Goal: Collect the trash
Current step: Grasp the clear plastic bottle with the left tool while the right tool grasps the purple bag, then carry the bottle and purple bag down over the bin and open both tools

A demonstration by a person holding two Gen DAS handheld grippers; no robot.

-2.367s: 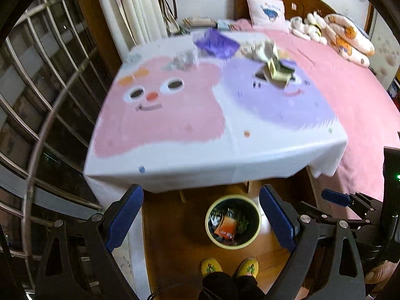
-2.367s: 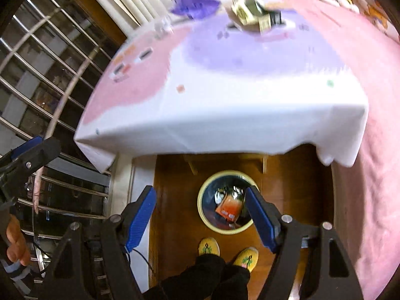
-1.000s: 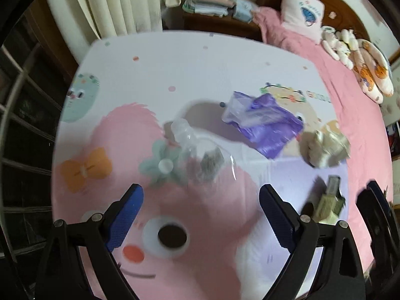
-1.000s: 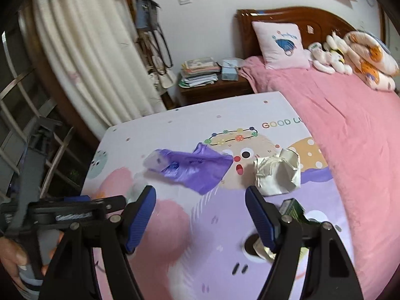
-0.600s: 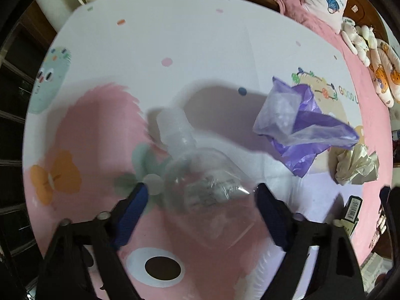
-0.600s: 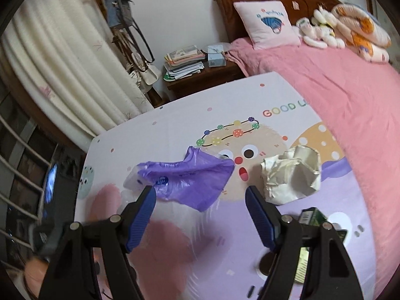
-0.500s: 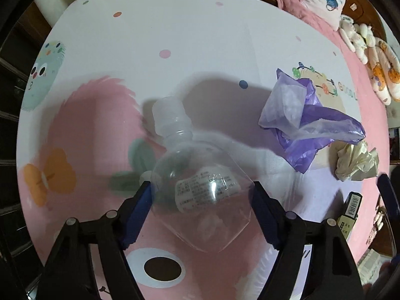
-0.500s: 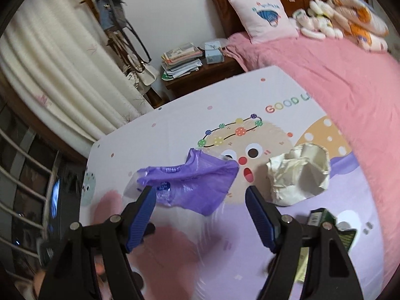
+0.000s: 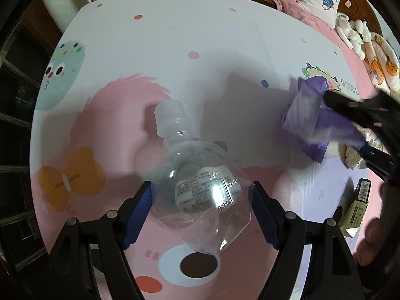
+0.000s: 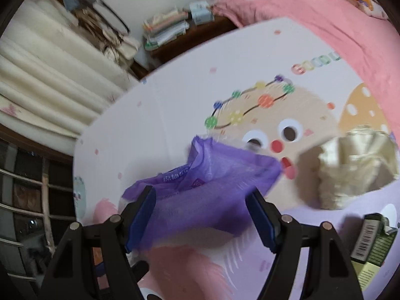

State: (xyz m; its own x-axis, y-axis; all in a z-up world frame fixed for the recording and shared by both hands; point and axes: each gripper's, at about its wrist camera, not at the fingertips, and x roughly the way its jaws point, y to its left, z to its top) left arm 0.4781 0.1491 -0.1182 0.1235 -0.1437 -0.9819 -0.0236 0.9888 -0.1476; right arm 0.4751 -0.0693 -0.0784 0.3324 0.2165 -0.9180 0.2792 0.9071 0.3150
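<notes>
**Two claws reach for trash on the table**

The left gripper (image 9: 202, 212) has its two blue pads on the sides of the clear plastic bottle (image 9: 200, 195), and it looks clamped on it. The bottle lies on the pink part of the tablecloth (image 9: 175, 37), near the front edge of the table, with its cap pointing to the far edge.

The right gripper (image 10: 200, 215) has its claws wide apart. The purple plastic bag (image 10: 205, 187) sits between them near the middle of the table, but they have not closed on it.

No trash looks put away yet, I think. The bottle, the bag, the crumpled paper (image 10: 357, 170) and the green carton (image 10: 372, 250) are all on the table.

The far part of the table is bare, so there is room to lift things. The paper and carton sit close by the right edge, beside the pink bed (image 10: 325, 20), so the right claw should take care not to bump them off.
</notes>
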